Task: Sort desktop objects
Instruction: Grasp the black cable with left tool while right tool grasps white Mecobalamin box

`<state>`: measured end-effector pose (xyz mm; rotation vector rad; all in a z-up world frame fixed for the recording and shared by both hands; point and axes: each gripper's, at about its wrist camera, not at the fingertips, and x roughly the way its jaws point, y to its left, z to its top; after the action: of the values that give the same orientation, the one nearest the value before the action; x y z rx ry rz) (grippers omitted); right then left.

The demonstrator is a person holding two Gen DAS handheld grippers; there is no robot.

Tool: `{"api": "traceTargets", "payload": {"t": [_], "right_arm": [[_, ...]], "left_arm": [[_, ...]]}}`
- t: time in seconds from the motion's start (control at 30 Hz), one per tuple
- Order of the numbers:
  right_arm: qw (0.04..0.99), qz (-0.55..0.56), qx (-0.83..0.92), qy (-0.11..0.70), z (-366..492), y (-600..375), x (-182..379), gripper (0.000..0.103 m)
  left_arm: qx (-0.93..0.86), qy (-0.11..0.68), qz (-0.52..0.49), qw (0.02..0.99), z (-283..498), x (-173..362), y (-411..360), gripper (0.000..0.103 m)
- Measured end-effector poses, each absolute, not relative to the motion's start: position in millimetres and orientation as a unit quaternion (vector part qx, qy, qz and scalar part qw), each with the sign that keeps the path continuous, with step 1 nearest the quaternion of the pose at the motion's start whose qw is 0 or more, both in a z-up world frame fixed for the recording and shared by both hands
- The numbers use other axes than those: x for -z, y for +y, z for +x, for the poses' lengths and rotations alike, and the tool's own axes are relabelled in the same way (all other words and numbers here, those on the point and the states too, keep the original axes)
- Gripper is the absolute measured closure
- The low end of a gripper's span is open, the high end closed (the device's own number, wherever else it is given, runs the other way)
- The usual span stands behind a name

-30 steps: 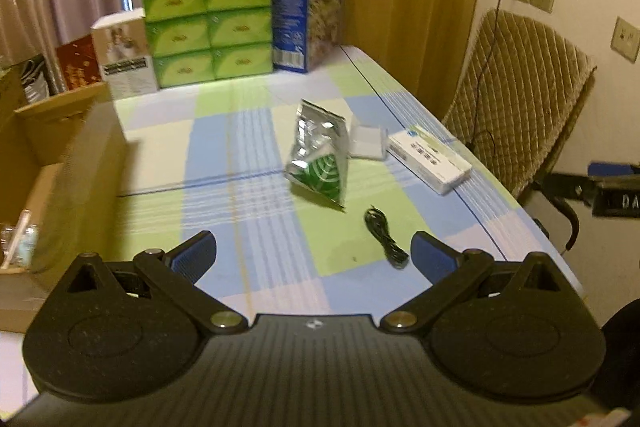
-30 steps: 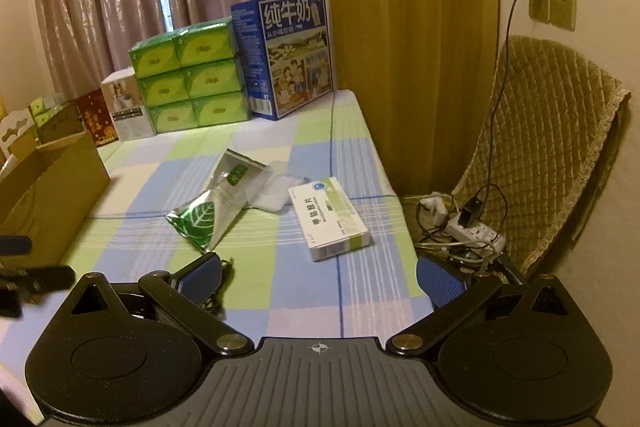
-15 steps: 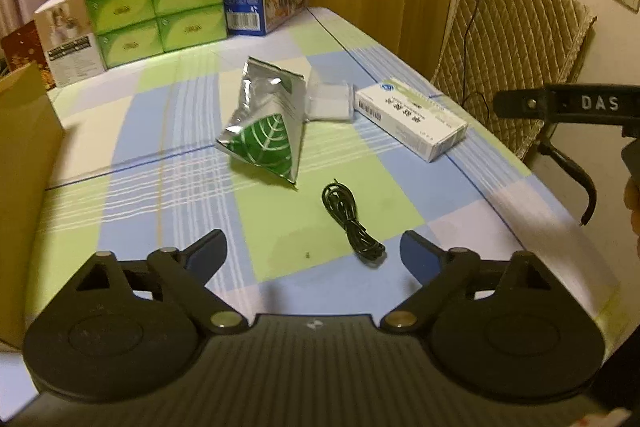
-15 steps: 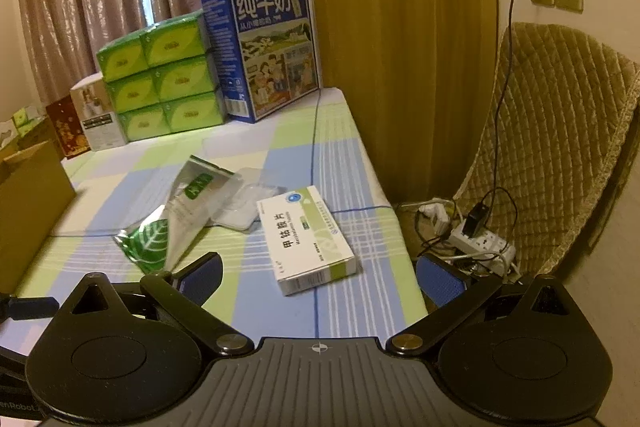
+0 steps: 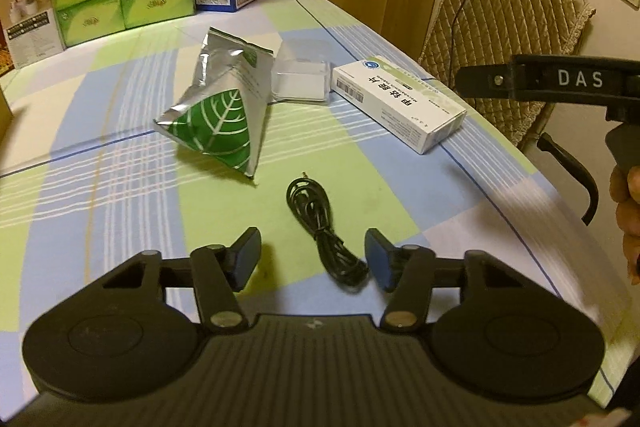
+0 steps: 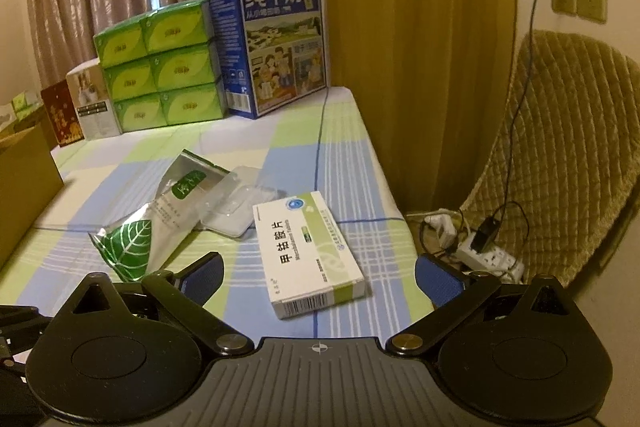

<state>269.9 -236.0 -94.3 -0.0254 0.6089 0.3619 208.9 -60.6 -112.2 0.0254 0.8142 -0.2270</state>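
Clear plastic case, seemingly empty, beside foil pouch

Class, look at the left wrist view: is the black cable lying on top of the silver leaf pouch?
No, the black cable lies on the tablecloth, apart from the silver leaf pouch.

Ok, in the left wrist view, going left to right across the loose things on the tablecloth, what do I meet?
Foil leaf pouch → black coiled cable → white medicine box.
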Motion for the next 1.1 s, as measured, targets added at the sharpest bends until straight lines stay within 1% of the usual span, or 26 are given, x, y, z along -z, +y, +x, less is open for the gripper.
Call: {"api": "traceTargets", "payload": {"t": [0.03,0.07,0.17,0.23,0.27,0.3,0.37,0.63,0.83,0.87,0.97,1.0,1.1], "right_arm": [[0.937,-0.013,-0.177,0.299,273,-235,96,0.004],[0.937,-0.014,-0.178,0.301,275,-233,97,0.005],[0.936,-0.02,-0.179,0.303,283,-229,101,0.008],[0.936,-0.026,-0.179,0.302,288,-227,103,0.008],[0.935,-0.028,-0.179,0.303,290,-226,104,0.009],[0.935,-0.03,-0.179,0.304,293,-225,105,0.009],[0.935,-0.036,-0.178,0.306,297,-224,108,0.01],[0.927,-0.051,-0.185,0.324,320,-218,124,0.014],[0.914,-0.081,-0.209,0.338,336,-202,142,0.018],[0.913,-0.089,-0.21,0.339,336,-199,145,0.02],[0.907,-0.095,-0.211,0.351,340,-196,151,0.032],[0.907,-0.092,-0.211,0.354,340,-196,152,0.034],[0.904,-0.082,-0.206,0.364,337,-194,147,0.034]], "left_arm": [[0.112,0.397,0.01,0.911,212,114,-61,0.058],[0.113,0.401,0.008,0.909,215,117,-61,0.063],[0.111,0.395,0.02,0.912,218,119,-64,0.066],[0.111,0.391,0.03,0.913,219,120,-65,0.07],[0.113,0.39,0.035,0.913,219,120,-65,0.075],[0.117,0.389,0.039,0.913,220,120,-65,0.084],[0.123,0.391,0.048,0.911,223,119,-63,0.09],[0.144,0.4,0.088,0.901,227,109,-30,0.091],[0.121,0.4,0.04,0.908,232,107,-5,0.092],[0.121,0.4,0.032,0.908,232,107,-4,0.092],[0.126,0.397,0.03,0.909,232,107,-6,0.092],[0.126,0.397,0.029,0.909,232,108,-7,0.092],[0.128,0.401,0.025,0.907,231,110,-8,0.092]]}}
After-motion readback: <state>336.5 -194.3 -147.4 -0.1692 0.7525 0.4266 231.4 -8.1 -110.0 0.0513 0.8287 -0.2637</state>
